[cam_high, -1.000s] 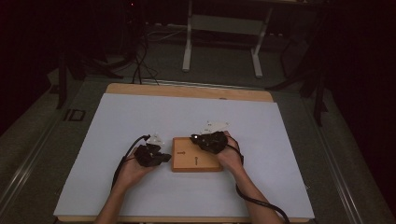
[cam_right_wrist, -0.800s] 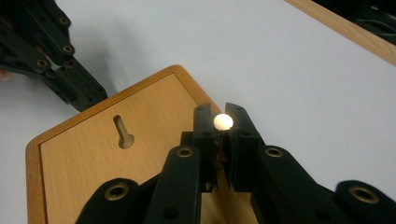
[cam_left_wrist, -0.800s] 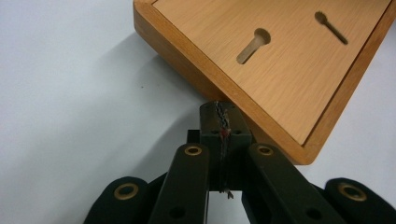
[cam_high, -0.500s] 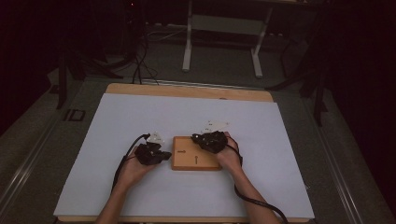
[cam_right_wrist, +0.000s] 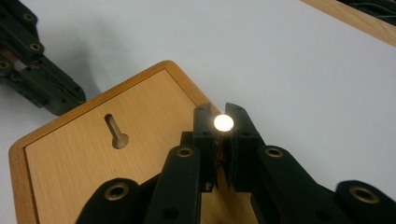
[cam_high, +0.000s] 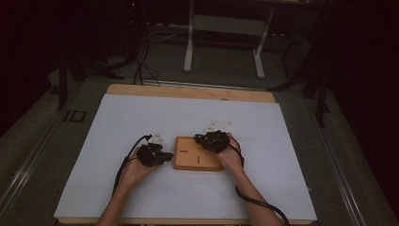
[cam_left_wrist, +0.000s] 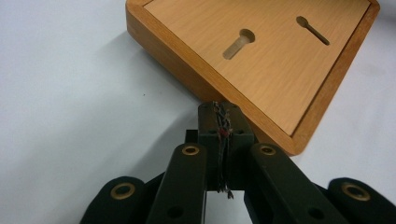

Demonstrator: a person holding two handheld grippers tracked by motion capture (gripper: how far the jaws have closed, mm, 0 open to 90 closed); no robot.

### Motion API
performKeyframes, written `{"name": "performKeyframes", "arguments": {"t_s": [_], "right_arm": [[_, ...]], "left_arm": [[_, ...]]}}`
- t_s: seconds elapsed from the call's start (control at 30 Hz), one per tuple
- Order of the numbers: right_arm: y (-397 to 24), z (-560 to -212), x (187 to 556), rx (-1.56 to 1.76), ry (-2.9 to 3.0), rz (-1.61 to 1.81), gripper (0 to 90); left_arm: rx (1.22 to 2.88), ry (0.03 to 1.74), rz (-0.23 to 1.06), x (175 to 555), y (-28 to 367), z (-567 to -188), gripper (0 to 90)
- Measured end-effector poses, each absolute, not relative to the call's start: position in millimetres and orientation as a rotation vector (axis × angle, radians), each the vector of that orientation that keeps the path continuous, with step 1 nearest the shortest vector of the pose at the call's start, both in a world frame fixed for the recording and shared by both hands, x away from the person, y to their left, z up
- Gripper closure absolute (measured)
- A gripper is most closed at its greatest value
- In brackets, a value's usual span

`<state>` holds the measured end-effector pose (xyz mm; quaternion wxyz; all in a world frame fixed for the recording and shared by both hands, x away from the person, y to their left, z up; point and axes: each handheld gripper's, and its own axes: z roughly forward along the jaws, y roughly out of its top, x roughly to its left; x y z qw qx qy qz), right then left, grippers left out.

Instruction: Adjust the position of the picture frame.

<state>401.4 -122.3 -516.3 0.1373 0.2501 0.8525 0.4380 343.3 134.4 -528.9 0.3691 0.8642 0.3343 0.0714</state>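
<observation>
Wooden rectangular board (cam_right_wrist: 93, 172) with keyhole slots waits as the right gripper (cam_right_wrist: 223, 122) pinches a small round white disc (cam_right_wrist: 223, 122); left gripper (cam_left_wrist: 223, 112) rests closed, empty. A slack pinch could drop it.

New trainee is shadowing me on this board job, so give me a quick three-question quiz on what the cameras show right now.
1. True or false: the right gripper holds a small round white thing between its tips.
2. How many keyhole-shaped slots show in the wooden board in the left gripper view?
A) one B) two C) four
3. Fill in: the left gripper has its tips at the board's ____.

Key:
1. True; the small white disc sits pinched at the tips, above the board.
2. B.
3. Edge; the jaws are shut, with nothing seen between them.
</observation>
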Motion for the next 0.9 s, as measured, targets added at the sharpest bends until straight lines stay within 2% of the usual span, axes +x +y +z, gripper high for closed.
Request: {"name": "performKeyframes", "arguments": {"t_s": [0.9], "right_arm": [[-121.2, -524.0, 402.5, 0.713, 2.522, 1.260, 83.9]], "left_arm": [[2.216, 0.856, 0.178, 342.5, 134.4, -527.8, 87.9]]}}
